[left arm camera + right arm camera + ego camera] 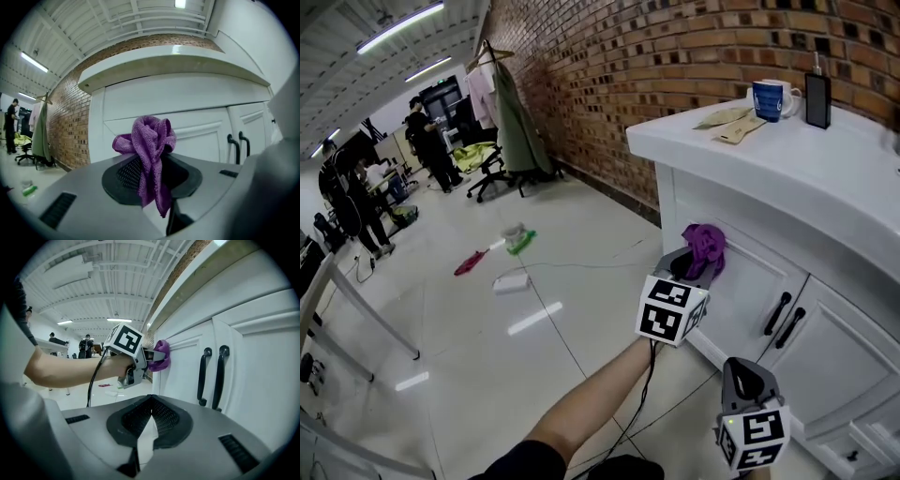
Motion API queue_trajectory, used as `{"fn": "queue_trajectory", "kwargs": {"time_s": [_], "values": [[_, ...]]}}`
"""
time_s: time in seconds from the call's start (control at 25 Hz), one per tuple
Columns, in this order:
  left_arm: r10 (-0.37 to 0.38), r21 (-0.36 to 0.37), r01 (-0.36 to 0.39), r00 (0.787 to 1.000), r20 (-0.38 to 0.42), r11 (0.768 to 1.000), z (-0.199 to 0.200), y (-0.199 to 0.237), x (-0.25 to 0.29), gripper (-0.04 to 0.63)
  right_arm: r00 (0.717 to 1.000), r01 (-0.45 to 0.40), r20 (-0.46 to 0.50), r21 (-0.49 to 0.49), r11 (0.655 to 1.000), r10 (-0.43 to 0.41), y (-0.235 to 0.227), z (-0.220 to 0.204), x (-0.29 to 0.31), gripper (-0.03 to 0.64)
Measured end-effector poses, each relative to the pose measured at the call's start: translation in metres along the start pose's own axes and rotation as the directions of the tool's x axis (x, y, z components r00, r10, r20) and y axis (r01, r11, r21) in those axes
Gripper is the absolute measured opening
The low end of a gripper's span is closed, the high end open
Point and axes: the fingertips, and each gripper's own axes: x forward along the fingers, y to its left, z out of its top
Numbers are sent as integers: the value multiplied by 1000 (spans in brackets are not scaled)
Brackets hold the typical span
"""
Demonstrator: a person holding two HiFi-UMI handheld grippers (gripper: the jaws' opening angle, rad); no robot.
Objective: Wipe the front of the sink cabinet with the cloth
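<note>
Left gripper (698, 259): fingers (129, 171) pinch the purple cloth (150, 140). It is bunched above them, with one tail hanging down between them. The cloth is pressed against the white cabinet (750, 286) front, up near its left edge and left of the two black handles (783, 317). A bare forearm (600, 394) leads back from this gripper.

Right gripper (748, 373): fingers (136, 417) are pressed together at the tips with nothing between them. It is held lower and nearer the person, pointing at the cabinet doors, apart from the cloth.

On the white table (806, 169) above the cabinet are a blue mug (769, 98), a black bottle (817, 98) just beside it, and beige items (729, 124) near the mug. A brick wall (628, 66) stands behind. On the glossy floor (487, 356), small litter (511, 246) lies well apart. People (427, 141) stand far back.
</note>
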Motion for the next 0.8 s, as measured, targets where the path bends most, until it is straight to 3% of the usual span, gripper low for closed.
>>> {"fn": "queue_trajectory", "kwargs": {"time_s": [0.28, 0.56, 0.68, 0.8], "values": [[78, 5, -78, 997, 12, 997, -5, 35, -4, 109, 999, -35, 30, 0, 999, 35, 13, 10, 6, 3], [212, -91, -208, 976, 46, 974, -17, 66, -12, 109, 996, -74, 48, 5, 997, 74, 23, 13, -6, 3], [190, -86, -188, 982, 10, 978, -30, 62, -5, 109, 995, -78, 59, -6, 997, 78, 25, 16, -8, 3], [92, -44, -92, 996, 0, 995, -29, 25, 0, 109, 996, -65, 66, -7, 998, 66, 21, 18, -11, 3]]}}
